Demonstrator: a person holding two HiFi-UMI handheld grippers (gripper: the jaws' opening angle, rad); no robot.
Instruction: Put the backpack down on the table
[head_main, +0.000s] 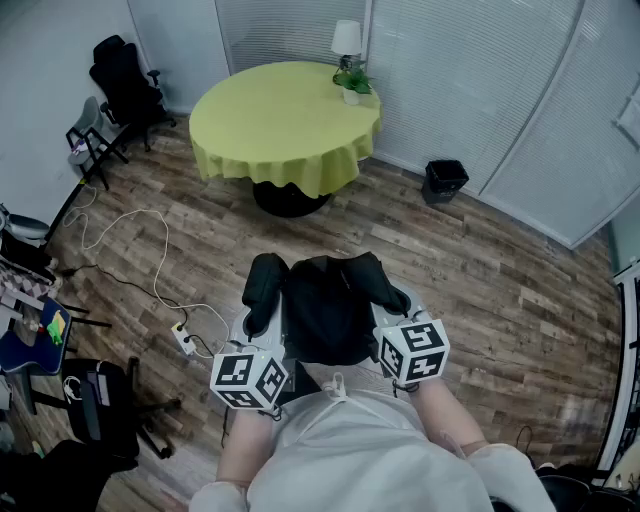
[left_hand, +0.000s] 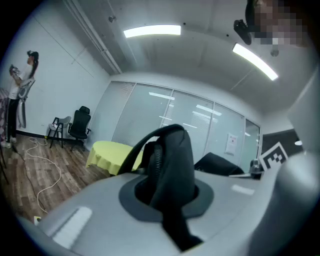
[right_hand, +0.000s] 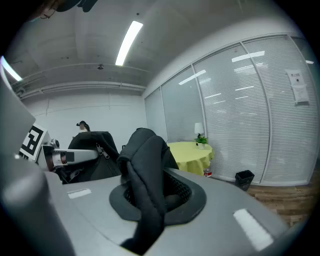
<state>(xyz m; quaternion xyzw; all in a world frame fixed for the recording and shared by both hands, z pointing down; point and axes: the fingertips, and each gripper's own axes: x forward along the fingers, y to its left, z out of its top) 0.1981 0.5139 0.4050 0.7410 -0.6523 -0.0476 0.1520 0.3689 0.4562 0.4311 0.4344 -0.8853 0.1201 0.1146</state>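
A black backpack (head_main: 325, 305) hangs in front of me above the wooden floor, held by its two padded shoulder straps. My left gripper (head_main: 262, 340) is shut on the left strap (left_hand: 172, 170), which runs up out of its jaws. My right gripper (head_main: 392, 325) is shut on the right strap (right_hand: 145, 170) in the same way. The round table with the yellow-green cloth (head_main: 285, 125) stands a few steps ahead; it also shows as the table (left_hand: 107, 155) in the left gripper view and the table (right_hand: 192, 152) in the right gripper view.
A white lamp (head_main: 347, 40) and a small potted plant (head_main: 353, 85) stand at the table's far right edge. A black bin (head_main: 445, 180) sits by the glass wall. Cables and a power strip (head_main: 185, 338) lie on the floor at left, near black chairs (head_main: 120, 85).
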